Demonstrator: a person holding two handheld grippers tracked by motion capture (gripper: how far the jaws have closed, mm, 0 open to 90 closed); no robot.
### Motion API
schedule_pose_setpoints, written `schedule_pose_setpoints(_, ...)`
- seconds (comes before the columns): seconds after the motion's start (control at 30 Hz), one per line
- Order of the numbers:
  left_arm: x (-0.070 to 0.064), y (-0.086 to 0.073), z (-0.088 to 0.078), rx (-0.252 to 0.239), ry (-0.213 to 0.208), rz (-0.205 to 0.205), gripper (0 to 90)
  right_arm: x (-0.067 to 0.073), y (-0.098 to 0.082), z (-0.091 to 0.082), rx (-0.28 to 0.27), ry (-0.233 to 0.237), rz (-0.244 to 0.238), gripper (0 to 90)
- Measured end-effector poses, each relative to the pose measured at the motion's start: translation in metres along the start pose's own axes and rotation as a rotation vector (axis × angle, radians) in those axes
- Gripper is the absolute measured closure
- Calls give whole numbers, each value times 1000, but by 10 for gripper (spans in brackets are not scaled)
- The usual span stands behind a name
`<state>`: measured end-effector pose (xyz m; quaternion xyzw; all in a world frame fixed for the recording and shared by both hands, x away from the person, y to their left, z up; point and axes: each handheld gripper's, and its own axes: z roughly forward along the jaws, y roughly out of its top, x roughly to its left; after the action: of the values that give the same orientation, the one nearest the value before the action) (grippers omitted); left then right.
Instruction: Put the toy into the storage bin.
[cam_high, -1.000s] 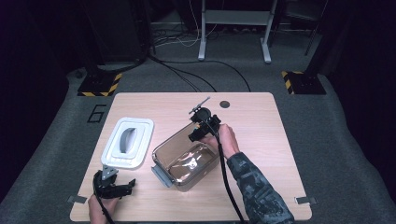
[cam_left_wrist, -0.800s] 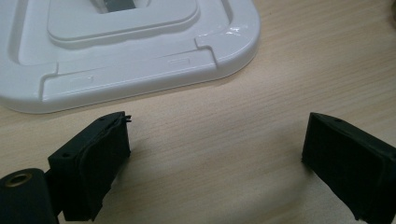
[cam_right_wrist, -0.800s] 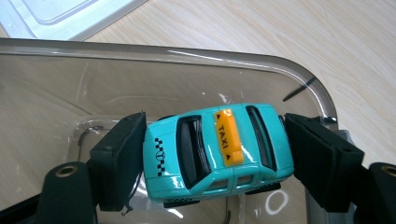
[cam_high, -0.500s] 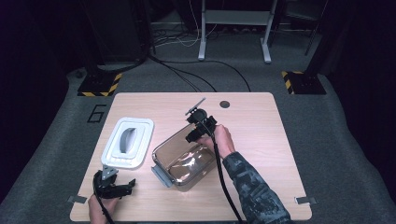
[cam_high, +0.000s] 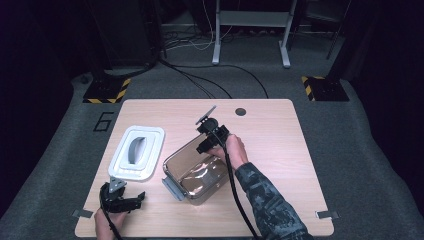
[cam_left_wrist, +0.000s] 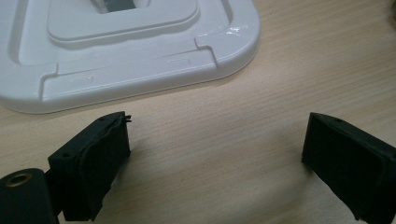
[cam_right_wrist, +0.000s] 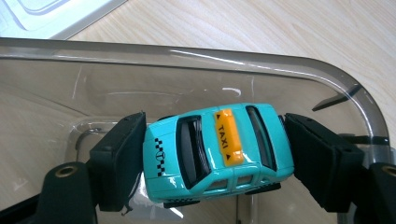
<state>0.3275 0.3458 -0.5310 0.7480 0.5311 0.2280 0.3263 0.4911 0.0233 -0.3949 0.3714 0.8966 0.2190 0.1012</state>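
A teal toy taxi (cam_right_wrist: 218, 151) with an orange roof sign is clamped front and back between the jaws of my right gripper (cam_right_wrist: 215, 158). It hangs over the far corner of a clear plastic container (cam_high: 192, 170), whose rim (cam_right_wrist: 196, 58) curves behind the car. In the high view the right gripper (cam_high: 206, 145) sits at that container's far edge. My left gripper (cam_left_wrist: 215, 154) rests open on bare wood near the table's front left corner, just short of a white lid (cam_left_wrist: 126, 51). In the high view the left gripper (cam_high: 125, 202) lies below the lid (cam_high: 137, 152).
The wooden table (cam_high: 280, 150) has free room on its right half. A small dark round hole (cam_high: 240, 111) lies near the far edge. Cables trail from both grippers toward the front edge. Grey carpet and equipment stands surround the table.
The right gripper with the taxi has shifted slightly toward the container's far corner and dipped lower. The left gripper has stayed in place.
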Motion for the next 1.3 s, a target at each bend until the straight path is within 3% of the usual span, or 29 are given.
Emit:
schedule_pose_setpoints(0.77,0,0,0,-1,-1,-3,70,-1,0,11,-1,4,19,225)
schedule_pose_setpoints(1.2,0,0,0,-6,1,-3,73,5,-3,0,-37,3,2,136)
schedule_pose_setpoints(1.3,-1,0,0,-9,1,-4,73,5,-7,-9,-71,9,-9,127)
